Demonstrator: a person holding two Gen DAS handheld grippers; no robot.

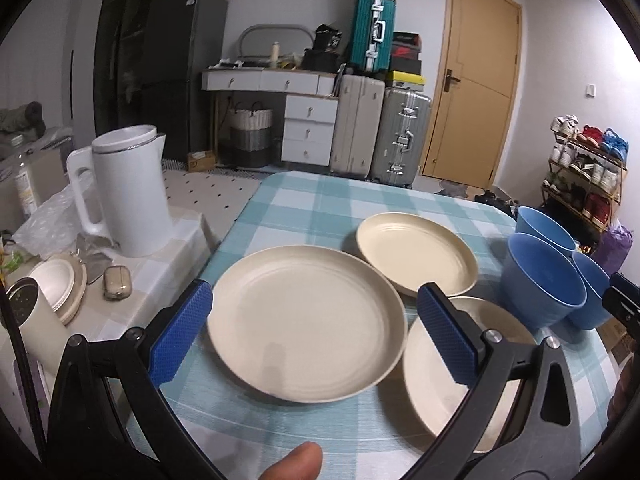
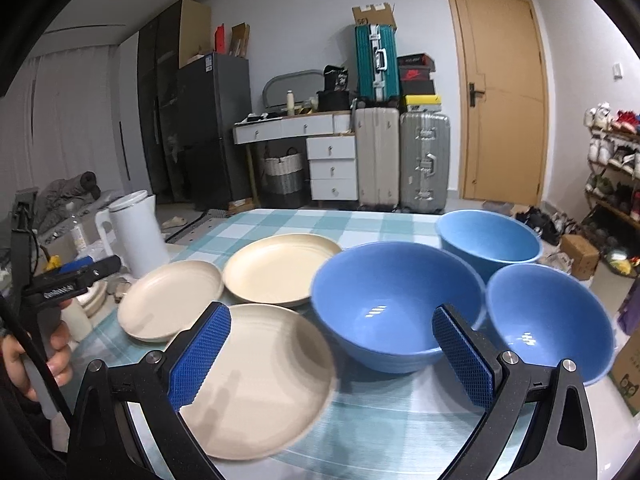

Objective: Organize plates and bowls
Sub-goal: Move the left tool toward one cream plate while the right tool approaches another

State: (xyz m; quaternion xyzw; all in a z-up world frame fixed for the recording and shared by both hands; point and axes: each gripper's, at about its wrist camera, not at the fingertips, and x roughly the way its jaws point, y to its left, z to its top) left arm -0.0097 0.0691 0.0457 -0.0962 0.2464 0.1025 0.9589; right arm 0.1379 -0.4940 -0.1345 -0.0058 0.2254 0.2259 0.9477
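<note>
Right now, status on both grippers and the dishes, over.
Left gripper open, empty; right gripper open, empty. Three cream plates and three blue bowls loose on the checked table, unstacked. Nothing between jaws.

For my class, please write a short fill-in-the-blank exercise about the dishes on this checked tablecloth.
The table holds ___ cream plates.
The bowls are coloured ___.
The white kettle stands to the ___ of the plates.
Both the left gripper and right gripper are ___ and hold nothing.

Missing words: three; blue; left; open
</note>
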